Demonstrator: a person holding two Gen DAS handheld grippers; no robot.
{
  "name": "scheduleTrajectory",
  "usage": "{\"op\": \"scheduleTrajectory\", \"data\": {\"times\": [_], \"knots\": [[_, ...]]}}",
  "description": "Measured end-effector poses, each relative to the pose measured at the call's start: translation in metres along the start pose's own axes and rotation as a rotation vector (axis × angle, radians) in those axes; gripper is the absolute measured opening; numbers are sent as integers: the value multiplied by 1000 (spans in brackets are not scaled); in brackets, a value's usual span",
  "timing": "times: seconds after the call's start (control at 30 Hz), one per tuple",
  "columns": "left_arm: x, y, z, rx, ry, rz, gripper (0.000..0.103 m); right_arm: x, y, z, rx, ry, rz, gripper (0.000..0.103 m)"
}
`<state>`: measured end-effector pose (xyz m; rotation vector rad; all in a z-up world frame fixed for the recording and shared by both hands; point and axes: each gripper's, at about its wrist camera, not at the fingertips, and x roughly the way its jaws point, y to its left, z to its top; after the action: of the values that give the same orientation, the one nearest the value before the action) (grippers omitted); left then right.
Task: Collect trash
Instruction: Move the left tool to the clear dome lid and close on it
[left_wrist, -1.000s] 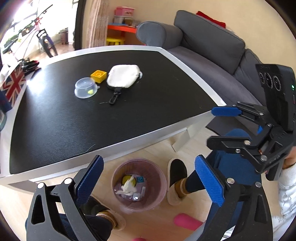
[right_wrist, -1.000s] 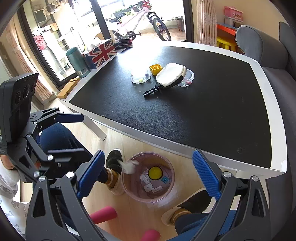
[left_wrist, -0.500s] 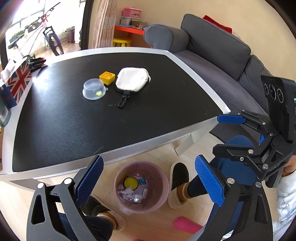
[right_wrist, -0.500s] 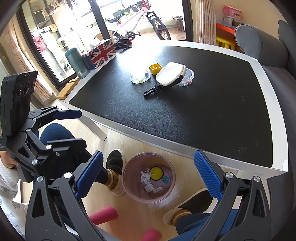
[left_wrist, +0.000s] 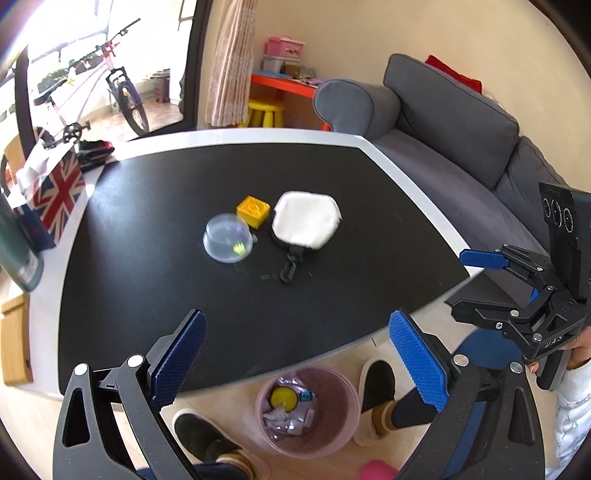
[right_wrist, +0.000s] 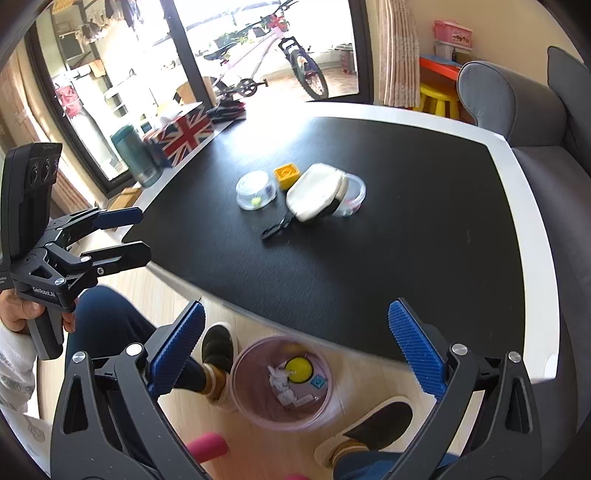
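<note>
A pink bin (left_wrist: 349, 410) stands on the floor below the table's near edge. It holds a yellow disc (left_wrist: 282, 397), crumpled white paper (left_wrist: 275, 415) and small scraps. My left gripper (left_wrist: 295, 321) hangs open and empty over the black table (left_wrist: 332, 288), above the bin. The right gripper (right_wrist: 295, 310) is open and empty too, above the bin (right_wrist: 240, 387). Farther back on the tabletop lie a clear plastic container (left_wrist: 227, 238), a yellow block (left_wrist: 253, 210) and a white pouch (left_wrist: 304, 223) with a black clip. Each gripper shows in the other's view: the right gripper (left_wrist: 460, 280), the left gripper (right_wrist: 142, 234).
A Union Jack box (left_wrist: 55, 192) and a green bottle (left_wrist: 14, 251) stand at the table's left edge. A second clear container (right_wrist: 352, 194) sits behind the pouch. The grey sofa (left_wrist: 461, 147) runs along the right. The person's slippered feet (left_wrist: 373, 384) flank the bin.
A white paper wad at the bin's rim a second ago now lies inside it. Both grippers, still open, have risen and tipped up toward the tabletop.
</note>
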<state>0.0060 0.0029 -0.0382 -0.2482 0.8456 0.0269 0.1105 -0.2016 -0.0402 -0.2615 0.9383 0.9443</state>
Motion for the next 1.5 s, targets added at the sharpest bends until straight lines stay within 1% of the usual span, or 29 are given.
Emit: {"op": "scheduleTrajectory", "data": {"times": [0.2,0.57,0.87,1.0,1.2,1.3,1.33,1.37,1.4,1.43,1.5], "knots": [[10,14,23,-6,-7,23,95,10,-11,27,2,-8,-17,98],[47,38,52,-7,42,59,95,37,-24,57,-1,9,-36,98],[90,56,64,-6,116,82,95,56,-32,63,-1,38,-37,98],[111,60,67,0,151,80,95,62,-37,63,8,50,-38,98],[134,63,69,24,186,91,95,70,-43,63,15,65,-39,98],[139,63,68,30,191,93,95,73,-46,64,18,70,-38,98],[140,62,67,33,192,94,92,74,-46,64,18,70,-38,98],[141,61,67,34,194,89,88,75,-47,64,19,71,-37,98],[142,61,66,36,201,87,76,75,-47,64,19,71,-37,98],[143,61,65,37,207,91,66,75,-48,64,20,72,-36,98],[143,61,64,36,207,95,55,77,-48,64,21,73,-35,98]]}}
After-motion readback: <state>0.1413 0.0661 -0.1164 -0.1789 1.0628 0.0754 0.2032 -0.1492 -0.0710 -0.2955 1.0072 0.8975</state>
